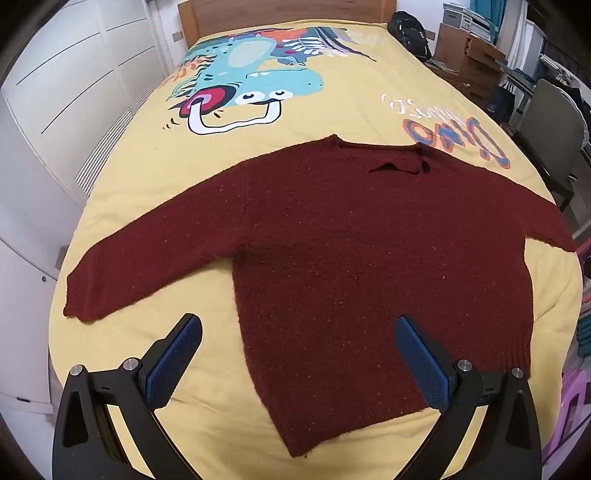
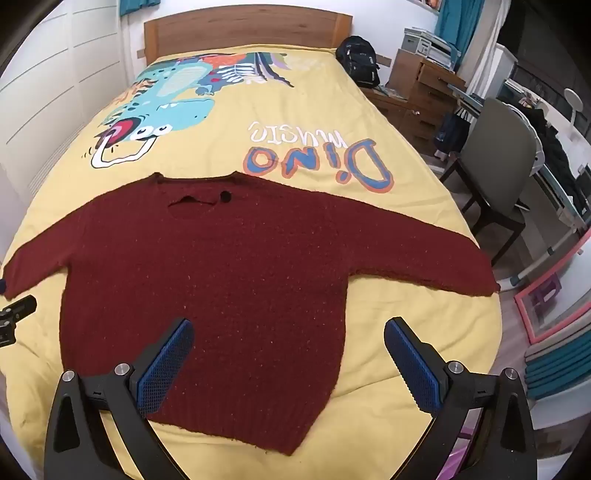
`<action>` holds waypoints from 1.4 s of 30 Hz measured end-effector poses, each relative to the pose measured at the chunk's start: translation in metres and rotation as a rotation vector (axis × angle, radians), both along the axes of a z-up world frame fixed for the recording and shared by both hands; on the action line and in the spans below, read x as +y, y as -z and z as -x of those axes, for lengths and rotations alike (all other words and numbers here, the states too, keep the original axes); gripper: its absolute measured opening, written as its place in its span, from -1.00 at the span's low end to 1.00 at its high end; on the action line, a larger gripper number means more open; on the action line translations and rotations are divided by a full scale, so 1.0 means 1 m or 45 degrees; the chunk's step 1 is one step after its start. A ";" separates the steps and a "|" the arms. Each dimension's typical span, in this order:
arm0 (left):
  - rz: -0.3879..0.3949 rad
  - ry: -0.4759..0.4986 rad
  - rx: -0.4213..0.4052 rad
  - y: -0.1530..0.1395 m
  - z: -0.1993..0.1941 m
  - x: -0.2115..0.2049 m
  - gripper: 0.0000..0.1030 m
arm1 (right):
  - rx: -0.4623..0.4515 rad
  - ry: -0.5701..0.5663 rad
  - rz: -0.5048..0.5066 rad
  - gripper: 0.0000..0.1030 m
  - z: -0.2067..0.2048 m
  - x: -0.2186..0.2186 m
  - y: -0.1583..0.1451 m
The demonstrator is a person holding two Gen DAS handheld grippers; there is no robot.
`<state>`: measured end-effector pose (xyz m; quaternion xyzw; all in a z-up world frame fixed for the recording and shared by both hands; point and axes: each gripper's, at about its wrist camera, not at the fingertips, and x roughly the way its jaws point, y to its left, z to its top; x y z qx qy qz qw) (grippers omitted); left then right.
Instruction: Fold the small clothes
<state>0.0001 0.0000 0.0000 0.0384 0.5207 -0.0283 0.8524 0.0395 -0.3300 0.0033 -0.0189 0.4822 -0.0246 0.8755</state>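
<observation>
Left wrist view shows the dark red sweater [image 1: 332, 258] lying flat and fully spread on the yellow bedspread [image 1: 351, 110], neckline toward the headboard [image 1: 288, 11], both sleeves stretched out to the sides, hem nearest the camera; no fold is made yet, so by my reading the whole job is left: sleeves in, sides over, body doubled. The left gripper [image 1: 299, 350] hovers above the hem's left corner with jaws at their widest and nothing between the pads; the right gripper [image 2: 288, 354] hangs likewise over the hem's right part, spread wide and empty. Outward from the garment: the left sleeve cuff [image 1: 79, 299] lies near the bed's left side; the right sleeve end [image 2: 480, 280] reaches the bed's right edge and could slip over. Beyond the neckline the bedspread is bare up to the dinosaur print [image 2: 159, 110], giving room to fold forward; a grey chair [image 2: 495, 158] stands off the right side, apart from the bed.
</observation>
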 end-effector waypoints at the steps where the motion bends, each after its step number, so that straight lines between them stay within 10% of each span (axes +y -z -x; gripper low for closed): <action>1: 0.007 0.001 0.001 0.000 0.000 0.000 0.98 | 0.003 -0.001 0.002 0.99 0.000 0.000 0.000; 42: -0.021 -0.034 0.004 -0.001 0.002 0.013 0.98 | 0.056 -0.022 0.058 0.99 0.000 0.001 0.013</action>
